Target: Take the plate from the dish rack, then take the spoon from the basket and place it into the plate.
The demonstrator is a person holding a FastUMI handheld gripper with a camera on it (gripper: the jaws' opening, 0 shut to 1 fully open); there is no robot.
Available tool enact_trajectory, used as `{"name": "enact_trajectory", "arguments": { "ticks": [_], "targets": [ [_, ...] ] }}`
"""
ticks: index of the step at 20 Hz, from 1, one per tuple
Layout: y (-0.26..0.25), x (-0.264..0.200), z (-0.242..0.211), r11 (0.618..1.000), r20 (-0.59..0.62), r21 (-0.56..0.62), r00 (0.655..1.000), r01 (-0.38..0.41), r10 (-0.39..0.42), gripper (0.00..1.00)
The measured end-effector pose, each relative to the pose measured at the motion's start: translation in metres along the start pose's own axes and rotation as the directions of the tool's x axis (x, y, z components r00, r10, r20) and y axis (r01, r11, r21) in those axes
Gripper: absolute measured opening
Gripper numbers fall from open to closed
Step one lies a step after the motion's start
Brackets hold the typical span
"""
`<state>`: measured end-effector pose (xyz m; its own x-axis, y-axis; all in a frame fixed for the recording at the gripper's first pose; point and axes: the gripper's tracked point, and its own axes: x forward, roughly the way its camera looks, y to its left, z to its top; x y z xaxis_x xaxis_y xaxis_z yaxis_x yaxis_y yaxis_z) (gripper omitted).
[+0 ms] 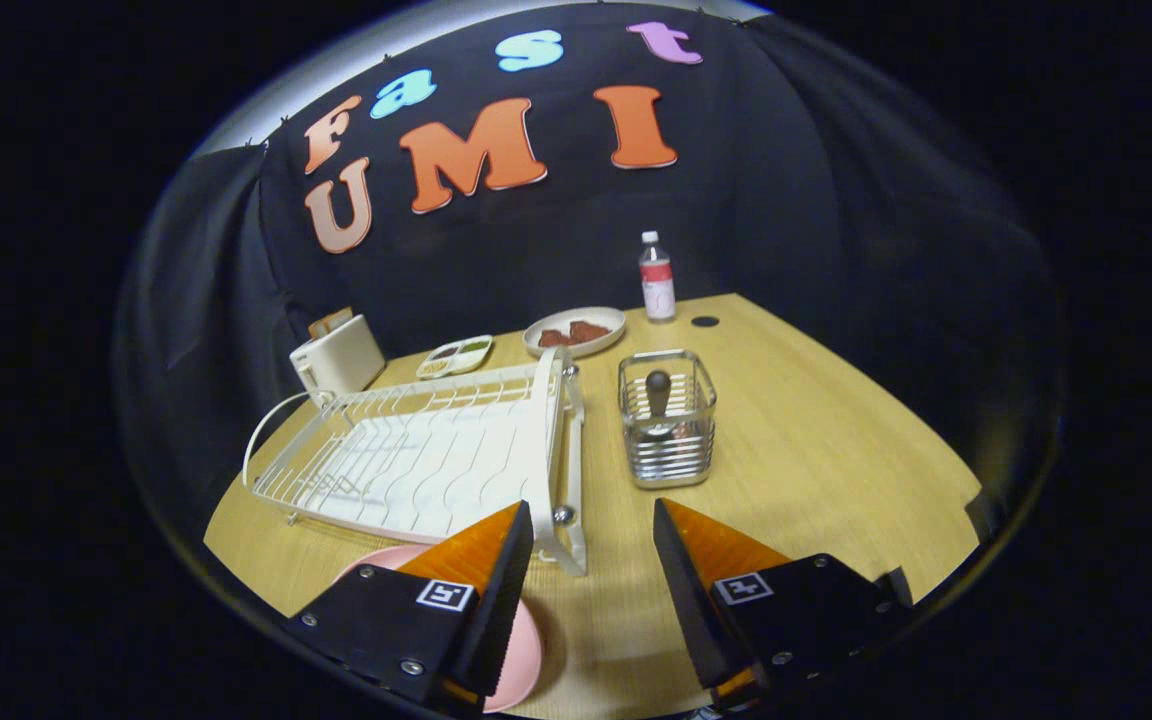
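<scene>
The fisheye camera rode on the gripper (593,530), above the near edge of the desk (816,450). It faced forward and slightly down, jaws apart at the lower centre of the frame, dish rack (416,450) close ahead.

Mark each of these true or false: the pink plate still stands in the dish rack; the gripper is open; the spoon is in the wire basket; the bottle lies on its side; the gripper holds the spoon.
1. The pink plate still stands in the dish rack. False: it lies flat on the table, beside the rack and partly under one finger.
2. The gripper is open. True: its fingers are apart with only table between them.
3. The spoon is in the wire basket. True.
4. The bottle lies on its side. False: it stands upright.
5. The gripper holds the spoon. False: it holds nothing.
</scene>
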<state>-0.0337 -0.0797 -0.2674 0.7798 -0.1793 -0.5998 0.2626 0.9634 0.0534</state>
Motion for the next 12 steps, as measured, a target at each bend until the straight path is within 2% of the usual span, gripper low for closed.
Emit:
{"name": "enact_trajectory", "arguments": {
  "ticks": [7, 9, 12],
  "targets": [
    [-0.025, 0.032, 0.039, 0.991, 0.178, -0.070, 0.979, 0.111, -0.097, 0.63],
    [-0.030, 0.044, 0.041, 0.987, 0.187, -0.084, 0.976, 0.134, -0.116, 0.57],
    [-0.033, 0.060, 0.040, 0.985, 0.189, -0.086, 0.973, 0.149, -0.131, 0.43]
  ]
}}
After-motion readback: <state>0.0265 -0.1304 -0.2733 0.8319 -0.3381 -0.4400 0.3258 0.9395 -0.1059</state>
